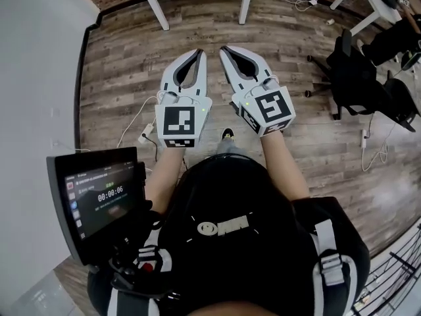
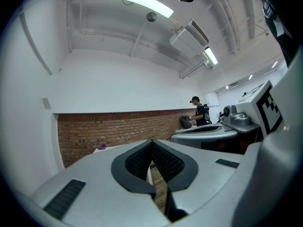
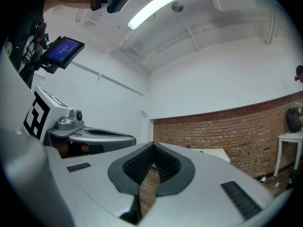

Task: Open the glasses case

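No glasses case shows in any view. In the head view my left gripper [image 1: 198, 52] and my right gripper [image 1: 225, 49] are held side by side over the wooden floor [image 1: 125, 78], pointing away from me, both shut with nothing between the jaws. In the left gripper view my left gripper [image 2: 152, 141] has its tips touching, and the right gripper's body with its marker cube [image 2: 262, 108] shows at the right. In the right gripper view my right gripper [image 3: 152, 144] is likewise closed and empty.
White table legs [image 1: 154, 2] stand on the floor ahead. Black office chairs [image 1: 358, 78] and cables lie at the right. A tablet [image 1: 99, 199] is mounted at my left chest. A white table [image 3: 291, 138] stands by the brick wall [image 2: 118, 129]; a person [image 2: 199, 112] stands far off.
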A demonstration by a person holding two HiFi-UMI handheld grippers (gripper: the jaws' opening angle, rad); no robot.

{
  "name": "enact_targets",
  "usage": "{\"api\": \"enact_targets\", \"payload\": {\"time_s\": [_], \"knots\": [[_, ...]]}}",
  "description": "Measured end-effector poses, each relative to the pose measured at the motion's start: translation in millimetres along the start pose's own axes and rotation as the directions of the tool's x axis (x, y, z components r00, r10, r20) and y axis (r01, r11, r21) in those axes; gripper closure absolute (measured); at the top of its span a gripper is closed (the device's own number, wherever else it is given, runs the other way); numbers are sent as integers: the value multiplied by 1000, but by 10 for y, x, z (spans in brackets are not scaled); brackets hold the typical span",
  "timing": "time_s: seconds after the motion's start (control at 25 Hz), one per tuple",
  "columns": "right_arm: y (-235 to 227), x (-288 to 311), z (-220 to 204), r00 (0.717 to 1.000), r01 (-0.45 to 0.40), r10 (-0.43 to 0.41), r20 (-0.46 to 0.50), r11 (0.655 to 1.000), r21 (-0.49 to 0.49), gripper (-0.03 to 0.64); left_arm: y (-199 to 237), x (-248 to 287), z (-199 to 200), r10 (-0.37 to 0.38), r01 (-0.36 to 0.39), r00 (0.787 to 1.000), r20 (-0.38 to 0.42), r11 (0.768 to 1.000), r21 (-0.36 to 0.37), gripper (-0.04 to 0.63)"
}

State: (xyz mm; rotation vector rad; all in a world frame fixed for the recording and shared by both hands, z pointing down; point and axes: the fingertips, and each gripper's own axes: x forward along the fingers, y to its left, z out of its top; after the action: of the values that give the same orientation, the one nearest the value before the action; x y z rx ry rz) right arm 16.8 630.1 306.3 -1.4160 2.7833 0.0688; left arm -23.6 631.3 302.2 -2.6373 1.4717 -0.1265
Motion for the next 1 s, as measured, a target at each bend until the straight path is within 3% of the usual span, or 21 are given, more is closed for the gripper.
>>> {"api": "enact_targets", "payload": {"time_s": [0.56, 1.0], "knots": [[-899, 481, 46, 999, -37, 36, 36, 999, 26, 618, 206, 958, 84, 57, -57, 998, -9, 998, 40, 591], [-1198, 759, -76, 999, -26, 25, 26, 998, 56, 618, 373, 1362, -44, 48, -46, 998, -37, 998, 47, 591]]}}
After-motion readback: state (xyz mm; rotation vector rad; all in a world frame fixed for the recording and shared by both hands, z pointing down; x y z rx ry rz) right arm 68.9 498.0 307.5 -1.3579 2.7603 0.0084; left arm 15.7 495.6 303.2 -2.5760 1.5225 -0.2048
